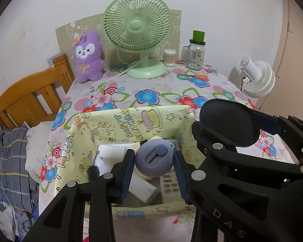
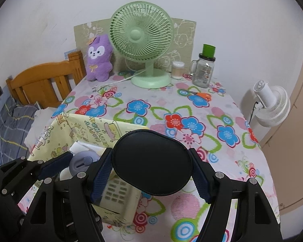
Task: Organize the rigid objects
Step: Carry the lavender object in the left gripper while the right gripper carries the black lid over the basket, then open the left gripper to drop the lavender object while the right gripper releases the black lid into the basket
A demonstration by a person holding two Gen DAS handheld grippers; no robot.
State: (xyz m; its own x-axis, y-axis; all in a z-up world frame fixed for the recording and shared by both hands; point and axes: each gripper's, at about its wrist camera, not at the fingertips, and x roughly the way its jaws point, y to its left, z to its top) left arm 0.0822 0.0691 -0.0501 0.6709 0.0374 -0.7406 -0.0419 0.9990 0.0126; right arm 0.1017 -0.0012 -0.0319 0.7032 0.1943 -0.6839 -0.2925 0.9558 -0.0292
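1. We see a table covered by a floral cloth (image 2: 192, 109) in blue, red, pink and green, standing against a white wall.
2. At the table's near left sits a pale yellow fabric box (image 1: 131, 121) printed with cartoon figures; inside lie a white remote control (image 2: 119, 195) and white items.
3. Our left gripper (image 1: 154, 159) is clamped on a round grey-blue object (image 1: 153, 158) with a slider button, held over the open box.
4. Our right gripper (image 2: 151, 173) grasps a black oval case (image 2: 152, 162) by its sides, above the box's right edge.
5. At the back of the table stand a green desk fan (image 1: 136, 34), a purple plush toy (image 1: 87, 56) to its left, and to its right a small clear tub (image 1: 169, 57) and a glass jar (image 1: 196, 54) topped by a green cap.
6. Orange-handled scissors (image 2: 202, 95) lie on the cloth near the jar.
7. A wooden bed frame (image 1: 30, 96) with plaid bedding is left of the table; a white fan (image 2: 272, 106) stands at right.
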